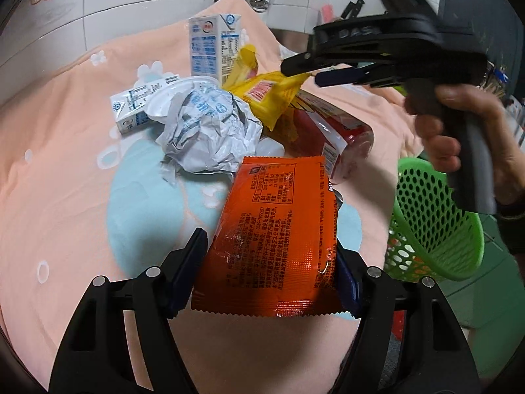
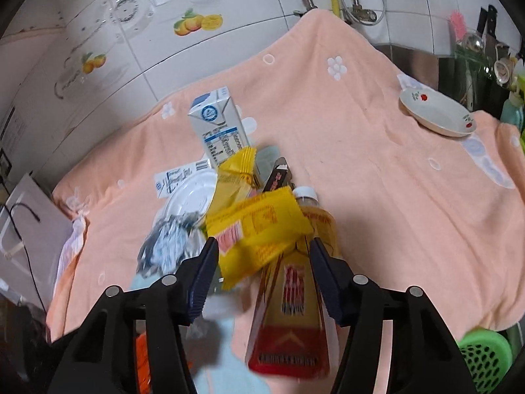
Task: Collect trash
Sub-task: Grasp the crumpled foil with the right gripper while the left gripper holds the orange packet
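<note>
Barely started, judging by the pile: left gripper [image 1: 265,256] jaws clamped on the orange packet [image 1: 275,229], lifted just left of the green basket [image 1: 433,226]. Right gripper [image 2: 264,269] jaws apart around the yellow wrapper [image 2: 256,229]; crumpled paper [image 1: 210,131], cartons, red bottle [image 2: 292,321] left, well away from basket.

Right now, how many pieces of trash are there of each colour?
Orange: 1, the orange packet held in the left gripper.
Yellow: 2, yellow wrapper, second yellow wrapper.
Red: 1, red bag.
White and blue: 3, upright carton, flat carton, crumpled paper.
Total: 7.
</note>
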